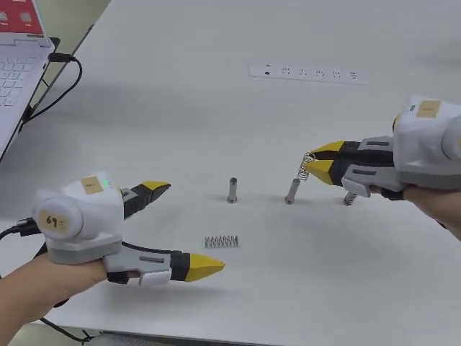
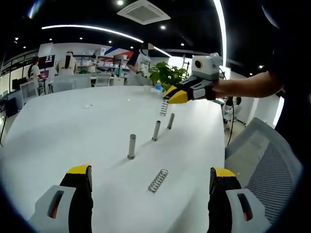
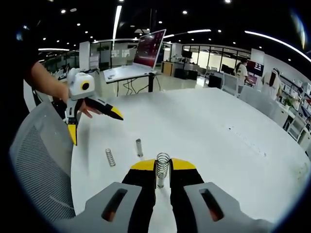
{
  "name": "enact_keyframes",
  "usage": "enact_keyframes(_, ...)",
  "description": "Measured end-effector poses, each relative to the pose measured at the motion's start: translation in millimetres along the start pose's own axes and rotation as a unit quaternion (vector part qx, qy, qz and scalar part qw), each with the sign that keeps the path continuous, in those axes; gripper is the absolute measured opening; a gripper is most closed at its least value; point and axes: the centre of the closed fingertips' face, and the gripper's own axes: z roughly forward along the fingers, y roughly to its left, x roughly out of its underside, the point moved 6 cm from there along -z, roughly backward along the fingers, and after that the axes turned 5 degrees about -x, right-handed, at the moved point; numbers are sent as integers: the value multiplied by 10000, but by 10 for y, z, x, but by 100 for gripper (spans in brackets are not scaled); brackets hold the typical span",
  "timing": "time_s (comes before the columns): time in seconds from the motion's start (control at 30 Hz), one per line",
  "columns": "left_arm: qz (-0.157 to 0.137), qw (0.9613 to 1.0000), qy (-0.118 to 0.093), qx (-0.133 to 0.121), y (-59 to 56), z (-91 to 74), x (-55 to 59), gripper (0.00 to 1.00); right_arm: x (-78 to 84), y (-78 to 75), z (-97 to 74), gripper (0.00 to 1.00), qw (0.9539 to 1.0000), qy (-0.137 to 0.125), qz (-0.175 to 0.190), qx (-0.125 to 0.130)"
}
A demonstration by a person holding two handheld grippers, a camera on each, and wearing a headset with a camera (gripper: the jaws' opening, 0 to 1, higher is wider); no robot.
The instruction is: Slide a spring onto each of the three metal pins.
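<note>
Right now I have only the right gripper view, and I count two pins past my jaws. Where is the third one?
Observer: The third pin stands on the table just under the right gripper, which partly covers it in the head view.
Operator: Does it need a spring?
Observer: No. The left gripper view shows a fitted spring around it already.
Operator: Is my held spring on the middle pin yet?
Observer: Not yet. Seen from the side, the held spring hangs tilted from your jaws, and its lower end is above the top of the middle pin.
</note>
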Motion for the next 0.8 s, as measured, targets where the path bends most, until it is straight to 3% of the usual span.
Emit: enact_keyframes(0.8,-31,10000,3,-31,23,-13,-2,98,61,-21,68,7,9999,31,165,-10)
